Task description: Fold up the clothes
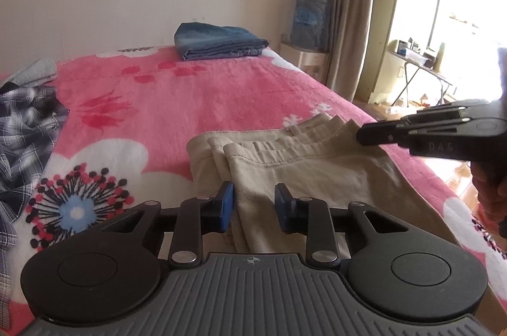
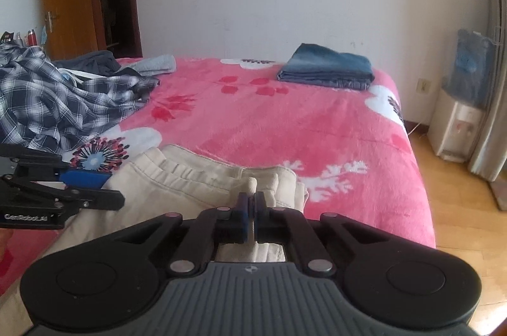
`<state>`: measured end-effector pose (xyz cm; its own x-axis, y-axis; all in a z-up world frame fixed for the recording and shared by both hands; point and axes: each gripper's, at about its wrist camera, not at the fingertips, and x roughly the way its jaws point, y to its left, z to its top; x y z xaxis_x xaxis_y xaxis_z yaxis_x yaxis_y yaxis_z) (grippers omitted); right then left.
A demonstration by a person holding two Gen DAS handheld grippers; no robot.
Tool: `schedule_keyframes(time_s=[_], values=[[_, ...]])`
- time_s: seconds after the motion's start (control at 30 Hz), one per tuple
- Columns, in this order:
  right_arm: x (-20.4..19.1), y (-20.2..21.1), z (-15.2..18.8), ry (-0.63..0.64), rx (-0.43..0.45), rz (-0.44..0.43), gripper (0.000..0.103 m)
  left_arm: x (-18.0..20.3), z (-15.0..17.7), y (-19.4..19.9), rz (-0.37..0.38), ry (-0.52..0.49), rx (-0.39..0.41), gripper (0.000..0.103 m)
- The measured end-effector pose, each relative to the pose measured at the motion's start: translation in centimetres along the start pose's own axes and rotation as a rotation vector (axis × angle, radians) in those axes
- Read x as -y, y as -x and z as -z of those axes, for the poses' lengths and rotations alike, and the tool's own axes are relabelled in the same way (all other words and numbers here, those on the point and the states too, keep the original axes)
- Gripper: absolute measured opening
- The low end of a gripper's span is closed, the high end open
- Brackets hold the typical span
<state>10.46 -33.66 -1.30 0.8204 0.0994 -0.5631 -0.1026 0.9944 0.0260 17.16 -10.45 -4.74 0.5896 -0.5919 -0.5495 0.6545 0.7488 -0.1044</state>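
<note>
While partly folded, beige trousers (image 1: 301, 158) lying right under both tongs on the pink floral blanket (image 1: 196, 101) of the bed. Right tongs (image 2: 252, 199) clamped shut on a small pinch of the beige cloth at the stacked edge, a nub of fabric poking up just beyond the tips. Left tongs (image 1: 253, 203) standing part open over the same trousers, cloth lying in the gap below, pads apparently not pressing on it; whether any fabric is caught, cannot tell. Seen from the left wrist view, right tongs reaching in at the waistband end, held by a hand (image 1: 491, 193) at the frame's edge.

Judged from the layered hems just ahead of the left tongs, several folds already made in the trousers, probably one more fold or a final tidy-up and carry left for this piece.

Further out and off to the left of both tongs, a crumpled plaid shirt (image 2: 54, 101) heaped with a dark garment (image 2: 92, 60) and a grey piece (image 2: 158, 63), all unfolded and seemingly still to be done. Farthest ahead, near the wall, folded blue jeans (image 2: 326, 68) set down neatly as a finished stack.

Overall, roughly one garment done, one under way, a pile remaining.
</note>
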Motion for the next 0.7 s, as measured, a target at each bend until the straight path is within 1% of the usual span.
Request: schedule_keyframes(time_s=[0.1,0.17,0.23,0.37,0.53,0.7], values=[[0.0,-0.6,0.2,-0.004,-0.041,-0.009,0.004,0.2,-0.1,0.1,-0.010,-0.021,0.010,0.028],[0.2,-1.0,0.2,-0.024,-0.059,0.007,0.010,0.3,-0.3,0.1,-0.029,-0.033,0.017,0.029],[0.5,-1.1,0.2,-0.047,-0.059,-0.003,0.021,0.3,-0.5,0.4,-0.036,-0.035,0.034,0.032],[0.5,-1.3,0.5,-0.055,-0.058,-0.015,0.022,0.4,-0.9,0.3,-0.008,-0.039,0.033,0.033],[0.3,-0.9,0.6,-0.034,-0.034,-0.019,0.020,0.5,-0.6,-0.2,0.035,-0.010,0.017,0.033],[0.2,-0.6,0.6,-0.025,-0.007,-0.025,0.020,0.3,-0.5,-0.4,0.043,0.012,0.020,0.034]])
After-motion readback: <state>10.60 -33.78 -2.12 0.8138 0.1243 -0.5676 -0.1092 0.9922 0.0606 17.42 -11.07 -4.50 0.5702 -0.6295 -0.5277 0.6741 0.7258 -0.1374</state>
